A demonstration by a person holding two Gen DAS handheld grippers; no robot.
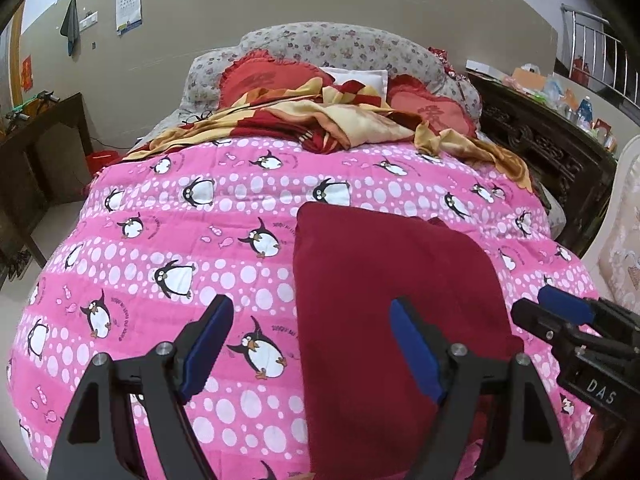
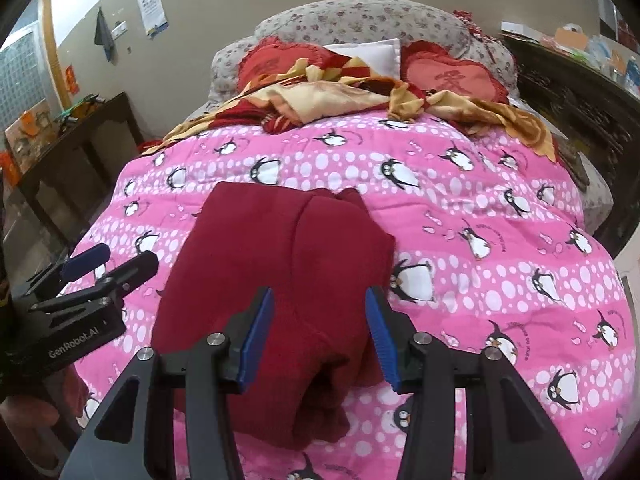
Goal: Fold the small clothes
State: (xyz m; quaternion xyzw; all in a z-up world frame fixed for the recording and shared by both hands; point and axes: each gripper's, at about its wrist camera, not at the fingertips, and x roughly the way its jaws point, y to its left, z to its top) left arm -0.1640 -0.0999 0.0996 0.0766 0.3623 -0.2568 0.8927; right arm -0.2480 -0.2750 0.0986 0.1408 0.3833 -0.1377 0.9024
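Note:
A dark red garment [image 1: 380,280] lies folded into a rough rectangle on the pink penguin quilt [image 1: 168,240]. My left gripper [image 1: 310,314] hovers open over the garment's left edge, its right finger above the cloth and its left finger above the quilt, holding nothing. In the right wrist view the garment [image 2: 288,248] shows a lengthwise fold ridge and bunched near corners. My right gripper [image 2: 320,300] stands open above its near middle, blue pads clear of the cloth. Each gripper also shows in the other's view: the right gripper [image 1: 540,312] and the left gripper [image 2: 116,262].
A crumpled red and yellow blanket [image 1: 320,116] and heart-shaped red pillows [image 1: 432,108] lie at the head of the bed. A dark carved cabinet [image 1: 552,152] with clutter stands on the right. A dark wooden table [image 1: 44,152] stands on the left.

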